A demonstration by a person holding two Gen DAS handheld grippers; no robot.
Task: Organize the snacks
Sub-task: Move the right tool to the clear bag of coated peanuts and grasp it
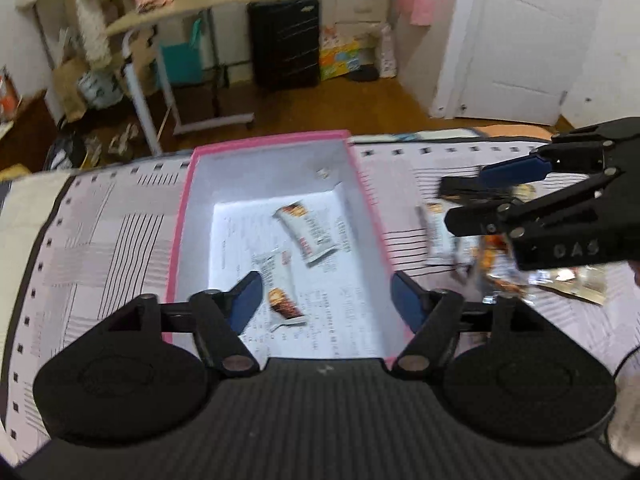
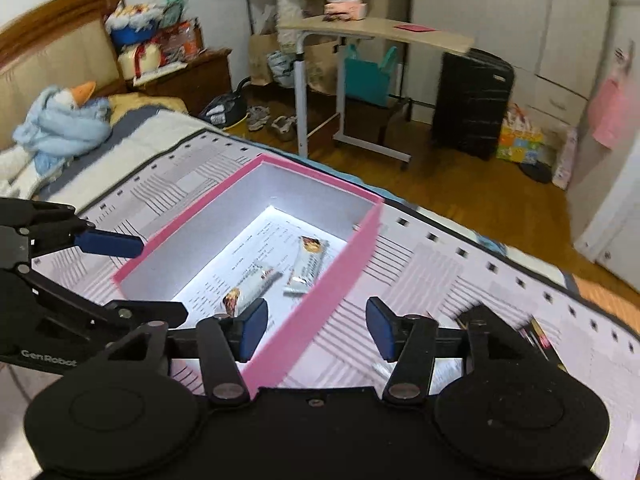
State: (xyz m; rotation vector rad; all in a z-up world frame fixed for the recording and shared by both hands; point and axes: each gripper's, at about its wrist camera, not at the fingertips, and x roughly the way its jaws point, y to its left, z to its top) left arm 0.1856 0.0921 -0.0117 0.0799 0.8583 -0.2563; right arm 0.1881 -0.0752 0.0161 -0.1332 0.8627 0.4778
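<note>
A pink box (image 1: 182, 216) with a white inside lies on the patterned bedsheet. Two white snack bars lie on its floor: one (image 1: 310, 232) farther in, one (image 1: 280, 292) nearer. My left gripper (image 1: 328, 300) hovers open above the box's near end with nothing between its blue pads. The right gripper (image 1: 480, 196) stands open to the right of the box, over several loose snack packets (image 1: 496, 268). In the right wrist view the box (image 2: 320, 304) holds both bars (image 2: 308, 264) (image 2: 248, 292). My right gripper (image 2: 317, 328) is open and empty over its right wall, and the left gripper (image 2: 162, 280) is at the left.
A dark packet (image 2: 536, 336) lies on the sheet at the right. A plush toy in blue cloth (image 2: 60, 120) rests at the bed's head. Beyond the bed's edge are wooden floor, a rolling table (image 2: 360, 28), a black suitcase (image 2: 472, 104) and a white door (image 1: 520, 40).
</note>
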